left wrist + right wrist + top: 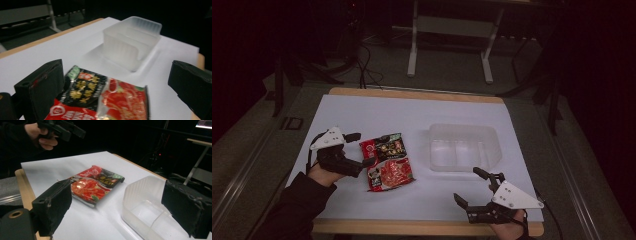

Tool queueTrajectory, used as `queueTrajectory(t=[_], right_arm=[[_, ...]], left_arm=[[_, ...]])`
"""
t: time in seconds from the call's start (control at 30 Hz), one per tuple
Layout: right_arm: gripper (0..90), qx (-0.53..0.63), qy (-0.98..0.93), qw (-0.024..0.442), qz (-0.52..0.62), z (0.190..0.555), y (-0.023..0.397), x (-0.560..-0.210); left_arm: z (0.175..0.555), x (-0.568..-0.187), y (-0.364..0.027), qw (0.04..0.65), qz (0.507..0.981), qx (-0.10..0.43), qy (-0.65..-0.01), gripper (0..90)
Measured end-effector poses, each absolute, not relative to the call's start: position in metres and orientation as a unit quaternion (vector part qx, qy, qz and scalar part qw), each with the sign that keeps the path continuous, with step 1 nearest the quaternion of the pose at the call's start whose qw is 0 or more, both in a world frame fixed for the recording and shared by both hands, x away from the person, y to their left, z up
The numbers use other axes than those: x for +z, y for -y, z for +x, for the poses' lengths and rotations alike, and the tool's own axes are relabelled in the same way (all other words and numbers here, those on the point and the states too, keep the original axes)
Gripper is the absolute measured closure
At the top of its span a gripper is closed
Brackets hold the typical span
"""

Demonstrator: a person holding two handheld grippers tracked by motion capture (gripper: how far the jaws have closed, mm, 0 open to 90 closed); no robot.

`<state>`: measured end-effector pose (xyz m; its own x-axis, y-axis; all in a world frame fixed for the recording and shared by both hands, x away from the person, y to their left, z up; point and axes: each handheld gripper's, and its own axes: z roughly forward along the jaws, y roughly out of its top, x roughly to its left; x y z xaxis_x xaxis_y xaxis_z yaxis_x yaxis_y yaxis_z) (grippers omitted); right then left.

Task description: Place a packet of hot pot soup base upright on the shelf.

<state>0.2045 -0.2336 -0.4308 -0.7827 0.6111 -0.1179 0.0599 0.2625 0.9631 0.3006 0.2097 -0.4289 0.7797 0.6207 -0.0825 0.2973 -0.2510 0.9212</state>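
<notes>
A red and black snack packet [387,161] lies flat on the white sheet [362,110], left of centre. My left gripper [361,149] is open at the packet's left edge, held a little above the table. In the left gripper view the packet [100,97] lies between the wide-apart jaws of that gripper [116,75], closer to the left one. A clear plastic container [463,146] stands empty right of centre. My right gripper [469,186] is open near the front edge, below the container, with nothing in it. In the right gripper view this gripper [120,200] faces the packet [95,185] and the container [147,205].
The sheet covers a wooden table whose edge [422,227] shows at the front. Behind the table stands a white metal frame [449,30] on a dark floor. In the right gripper view the left hand and its gripper [62,128] hang at the top left.
</notes>
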Motion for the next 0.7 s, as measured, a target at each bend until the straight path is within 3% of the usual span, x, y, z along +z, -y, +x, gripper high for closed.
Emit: queueTrajectory(t=[0.37,0.43,0.7], right_arm=[[9.6,0.567,-0.755,0.241,0.225,0.206,0.234,-0.431],[9.6,0.568,-0.754,0.241,0.225,0.205,0.235,-0.431],[10.0,0.569,-0.754,0.239,0.225,0.204,0.234,-0.431]], left_arm=[[0.334,-0.447,-0.213,0.516,0.78,0.165,-0.313,6.0],[0.336,-0.449,-0.214,0.515,0.78,0.169,-0.314,13.3],[0.363,-0.478,-0.222,0.488,0.787,0.169,-0.336,24.4]])
